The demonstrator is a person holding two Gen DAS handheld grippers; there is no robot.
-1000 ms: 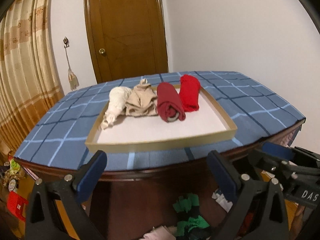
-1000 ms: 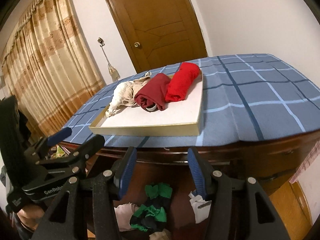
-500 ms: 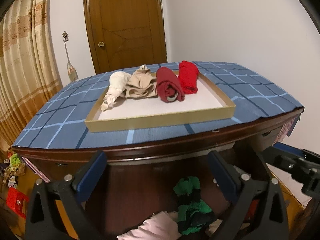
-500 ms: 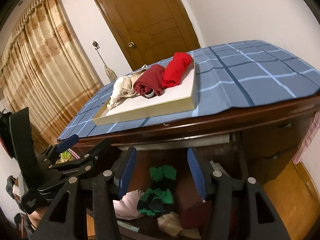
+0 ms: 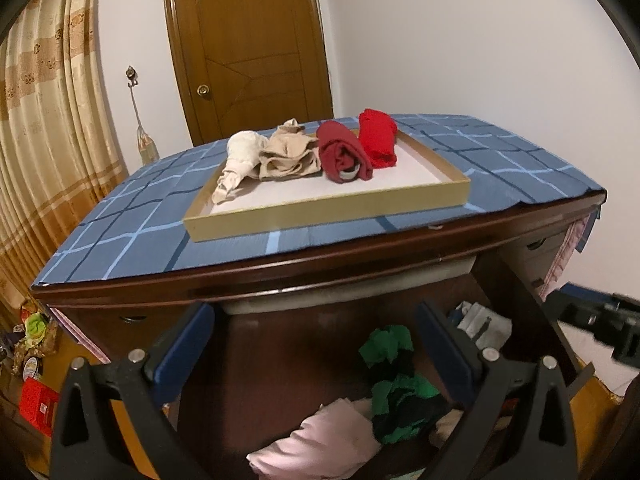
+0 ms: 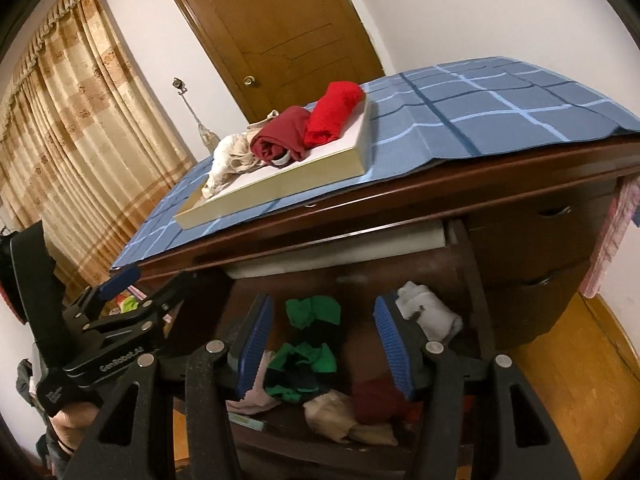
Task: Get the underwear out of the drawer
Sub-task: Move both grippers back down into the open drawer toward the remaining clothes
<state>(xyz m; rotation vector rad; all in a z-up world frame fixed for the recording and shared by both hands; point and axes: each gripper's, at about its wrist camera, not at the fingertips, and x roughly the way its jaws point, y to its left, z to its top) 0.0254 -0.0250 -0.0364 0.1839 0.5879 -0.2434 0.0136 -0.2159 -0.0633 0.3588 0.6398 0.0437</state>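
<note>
The open drawer under the tabletop holds loose underwear: a green and black piece, a pink piece, a white piece, a beige piece and a dark red piece. My left gripper is open and empty above the drawer. My right gripper is open and empty, straddling the green and black piece from above. A shallow tray on the table holds white, beige, dark red and bright red rolled pieces.
A blue checked cloth covers the table. Closed drawers stand to the right of the open one. A wooden door and curtains are behind. The left gripper also shows in the right wrist view.
Both grippers have dropped from table height down toward the open drawer; the drawer's contents now fill the lower view. Both stay open.
</note>
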